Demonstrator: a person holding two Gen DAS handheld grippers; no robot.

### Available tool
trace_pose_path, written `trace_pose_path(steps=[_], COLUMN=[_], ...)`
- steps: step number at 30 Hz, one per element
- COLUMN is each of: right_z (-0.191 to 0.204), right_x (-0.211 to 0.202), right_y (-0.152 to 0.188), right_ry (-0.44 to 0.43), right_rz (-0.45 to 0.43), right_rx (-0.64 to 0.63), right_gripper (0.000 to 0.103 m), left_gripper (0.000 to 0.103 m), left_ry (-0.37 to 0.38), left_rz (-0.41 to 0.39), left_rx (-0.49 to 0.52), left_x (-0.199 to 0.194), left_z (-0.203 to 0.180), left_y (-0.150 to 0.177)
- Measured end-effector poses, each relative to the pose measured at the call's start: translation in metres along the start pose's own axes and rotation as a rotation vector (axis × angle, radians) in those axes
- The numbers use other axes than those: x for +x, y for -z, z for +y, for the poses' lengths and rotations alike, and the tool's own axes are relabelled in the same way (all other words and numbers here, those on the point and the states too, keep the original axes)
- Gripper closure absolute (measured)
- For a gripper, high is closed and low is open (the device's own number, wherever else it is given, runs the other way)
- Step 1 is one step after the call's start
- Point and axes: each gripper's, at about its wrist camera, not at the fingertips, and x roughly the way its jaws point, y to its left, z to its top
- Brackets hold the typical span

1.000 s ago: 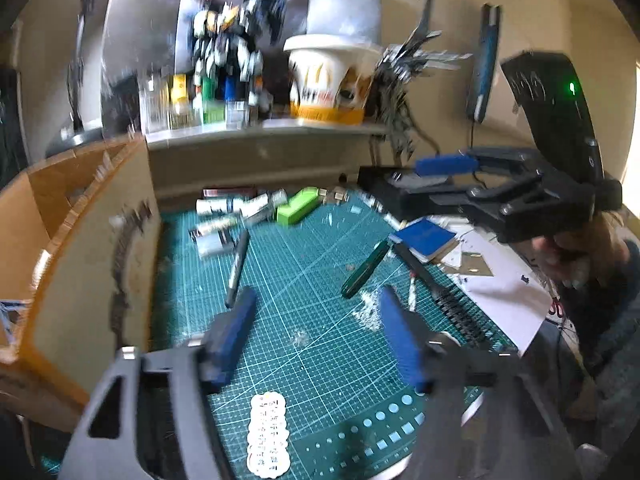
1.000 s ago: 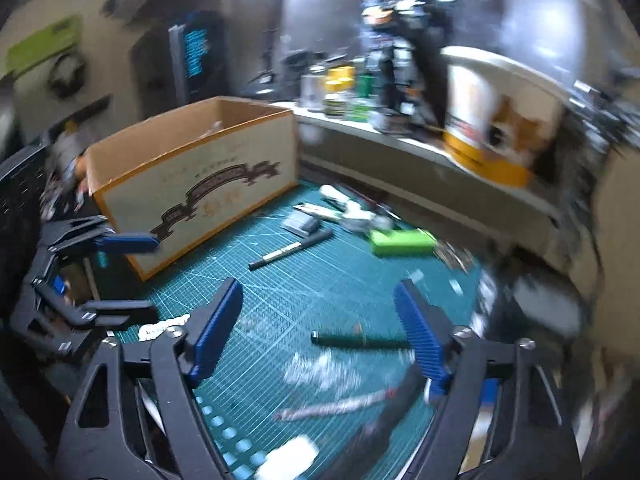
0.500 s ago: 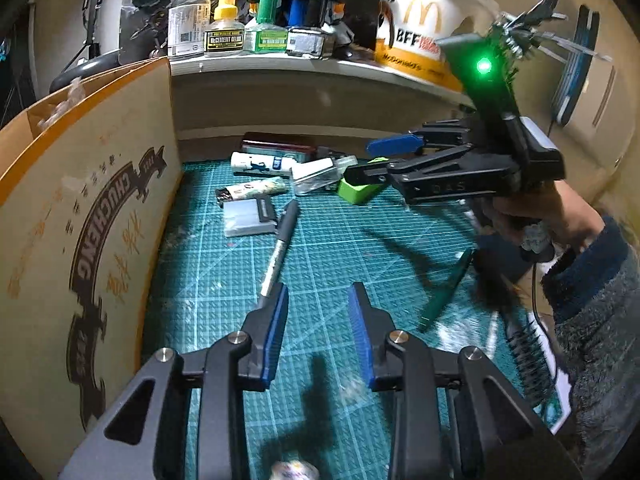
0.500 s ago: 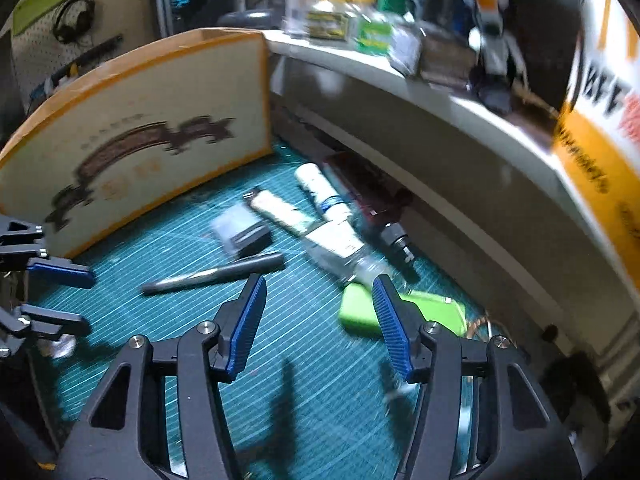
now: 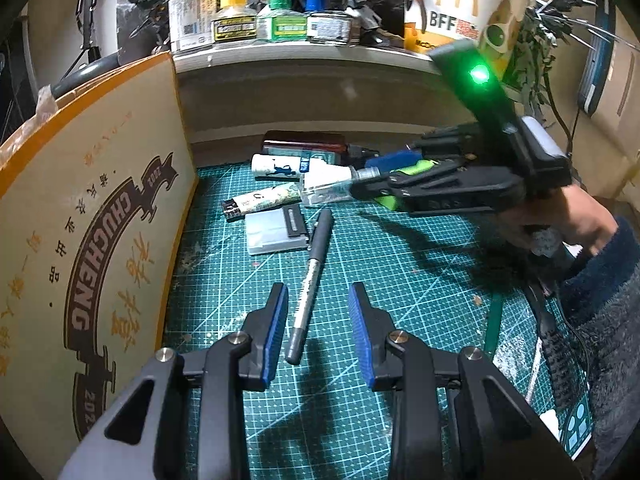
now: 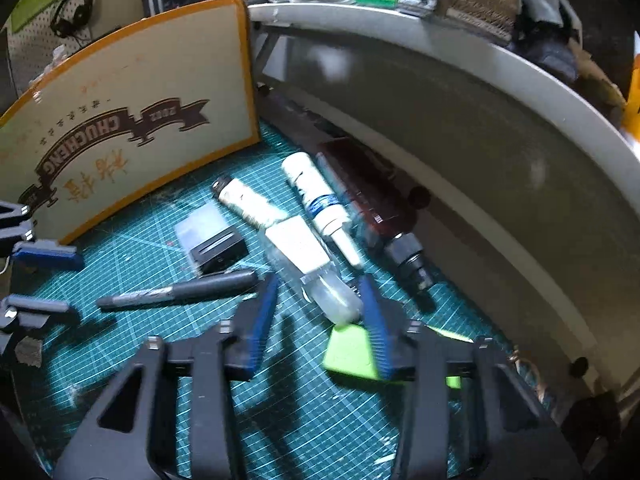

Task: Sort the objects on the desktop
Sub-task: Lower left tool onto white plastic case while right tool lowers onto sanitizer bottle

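A grey marker pen [image 5: 310, 280] lies on the green cutting mat [image 5: 360, 400]. My left gripper [image 5: 317, 332] is open, with the pen's lower end between its fingers. My right gripper [image 6: 320, 312] is open around the end of a clear bottle [image 6: 312, 272] with a white label. It also shows in the left wrist view [image 5: 380, 176]. A green block [image 6: 352, 352] lies under the right finger. Two white tubes [image 6: 316, 196] [image 6: 250, 204], a dark red bottle [image 6: 372, 196] and a small clear box [image 6: 212, 236] lie close by.
A cardboard box [image 5: 80, 240] stands on the left of the mat. A shelf [image 5: 300, 54] at the back carries several small bottles and a paper bucket [image 5: 460, 8]. A dark green pen [image 5: 494, 320] and a black brush [image 5: 556, 364] lie at the right.
Both grippers moved forward and down toward the mat. The left now straddles the marker pen. The right has reached the clear bottle and opened a little wider.
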Motion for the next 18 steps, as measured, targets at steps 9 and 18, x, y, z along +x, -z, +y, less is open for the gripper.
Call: trace_pose_path(steps=[9,18], right_z=[0.015,0.03], right_x=[-0.022,0.018], right_y=[-0.001,-0.02], right_ry=[-0.075,0.062], right_rz=[0.004,0.041], right_rx=[-0.011,-0.023], right_gripper=[0.087,0.064], left_gripper=[0.071,0.071], left_ry=[-0.022,-0.047], left_rz=[0.003,0.003], left_rx=[-0.002,0.021], left_x=[0.004,0.015], left_z=[0.011,0.014], left_y=[-0.003,-0.014])
